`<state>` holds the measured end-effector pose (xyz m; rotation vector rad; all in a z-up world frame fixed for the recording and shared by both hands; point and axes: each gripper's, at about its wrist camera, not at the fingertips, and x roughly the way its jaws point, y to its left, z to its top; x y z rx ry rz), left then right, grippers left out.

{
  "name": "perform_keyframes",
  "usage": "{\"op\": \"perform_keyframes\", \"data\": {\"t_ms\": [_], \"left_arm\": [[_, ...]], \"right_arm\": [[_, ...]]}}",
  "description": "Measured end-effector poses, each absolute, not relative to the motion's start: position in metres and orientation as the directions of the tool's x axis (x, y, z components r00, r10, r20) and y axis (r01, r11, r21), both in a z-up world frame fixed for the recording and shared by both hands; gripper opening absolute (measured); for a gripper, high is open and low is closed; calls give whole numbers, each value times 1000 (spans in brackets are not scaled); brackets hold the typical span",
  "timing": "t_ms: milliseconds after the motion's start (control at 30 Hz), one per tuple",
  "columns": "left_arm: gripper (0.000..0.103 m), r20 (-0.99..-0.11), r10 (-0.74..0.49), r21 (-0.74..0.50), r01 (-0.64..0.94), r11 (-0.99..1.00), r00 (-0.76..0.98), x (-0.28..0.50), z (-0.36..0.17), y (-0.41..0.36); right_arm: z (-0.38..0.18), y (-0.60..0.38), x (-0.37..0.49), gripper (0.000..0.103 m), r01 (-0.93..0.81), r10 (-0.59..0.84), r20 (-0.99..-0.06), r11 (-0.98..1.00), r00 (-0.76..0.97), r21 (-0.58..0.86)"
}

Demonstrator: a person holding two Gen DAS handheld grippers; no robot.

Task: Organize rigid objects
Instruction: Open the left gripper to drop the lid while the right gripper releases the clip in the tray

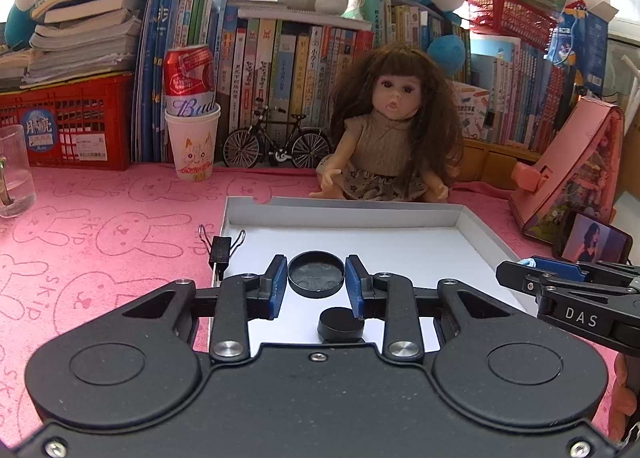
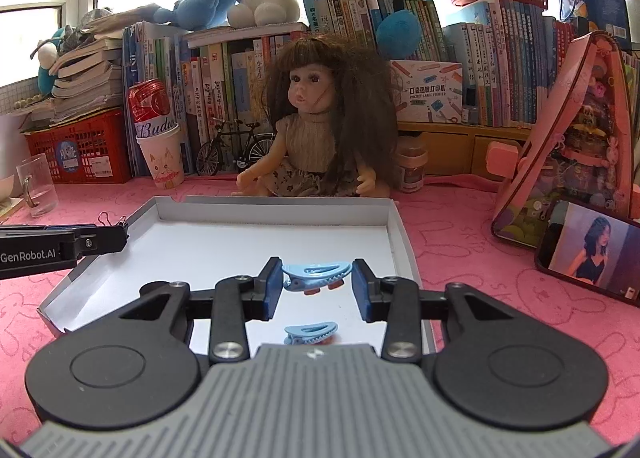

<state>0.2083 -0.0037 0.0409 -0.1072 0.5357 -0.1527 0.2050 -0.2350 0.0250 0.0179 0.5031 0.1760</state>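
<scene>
My left gripper (image 1: 316,278) is shut on a round black lid (image 1: 316,272), held by its rim just above the white cardboard tray (image 1: 360,214). A smaller black cap (image 1: 340,324) lies in the tray under the fingers. A black binder clip (image 1: 222,248) sits on the tray's left edge. In the right wrist view my right gripper (image 2: 316,282) is shut on a light blue hair clip (image 2: 316,273) over the same tray (image 2: 280,204). A second blue hair clip (image 2: 311,332) lies in the tray beneath it. The two grippers hover side by side over the near part of the tray.
A doll (image 1: 394,126) sits right behind the tray. A paper cup holding a can (image 1: 192,138), a toy bicycle (image 1: 276,142) and a glass mug (image 1: 14,170) stand at the back left. A phone (image 2: 592,250) and a pink case (image 2: 568,146) are on the right.
</scene>
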Motion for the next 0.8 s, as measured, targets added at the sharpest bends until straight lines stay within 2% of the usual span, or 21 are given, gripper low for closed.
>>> {"op": "perform_keyframes", "data": {"t_ms": [400,800], "left_arm": [[30,-609,-148,-176,50,983,779,251,24,-4],[30,-650,-139,-161,43,986,748,265,12,-4]], "right_arm": [[16,-247,249,43,-153,216,-560,976,800,157],[3,-243,268,43,-143,234,-620,971,749,194]]}}
